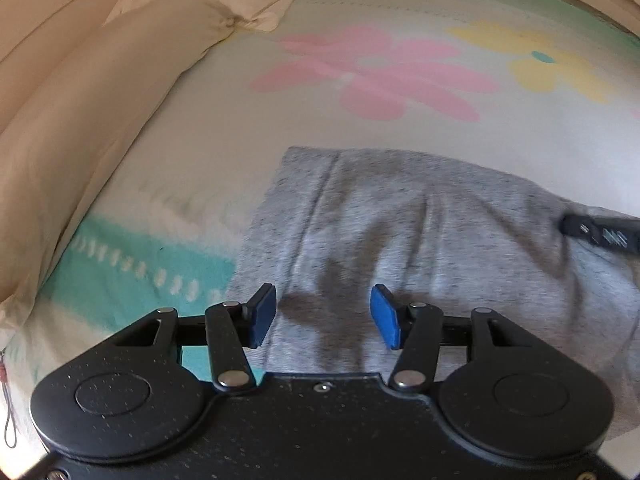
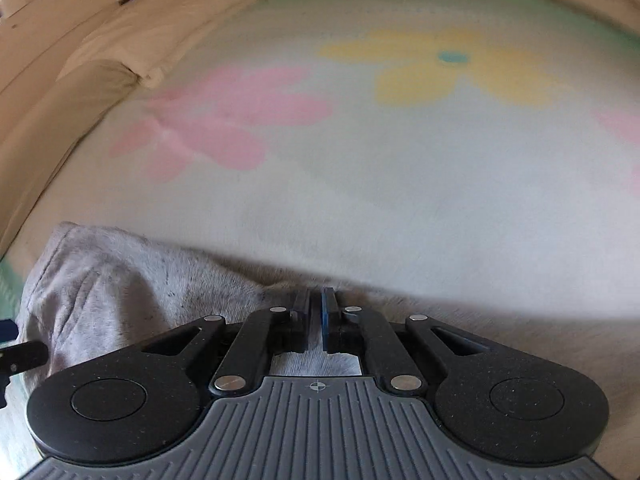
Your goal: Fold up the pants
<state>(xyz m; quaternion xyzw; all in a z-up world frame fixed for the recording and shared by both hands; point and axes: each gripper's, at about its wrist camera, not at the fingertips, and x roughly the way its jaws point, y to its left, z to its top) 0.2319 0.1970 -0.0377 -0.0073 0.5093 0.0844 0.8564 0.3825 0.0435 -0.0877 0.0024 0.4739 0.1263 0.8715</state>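
Left tool (image 1: 323, 316) hangs open just above the grey pants (image 1: 420, 240), nothing between its blue pads (image 1: 385, 316). Right tool (image 2: 316, 316) is pinched shut on the pants' edge near its tips. Pants lie on the flowered bed sheet (image 2: 400, 200).

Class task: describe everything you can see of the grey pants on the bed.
The grey pants are soft heathered knit, wrinkled, with a stitched seam near their left edge. They lie on the flowered bedsheet. The right tongs are shut on a raised fold of the cloth; the left tongs hang open above it.
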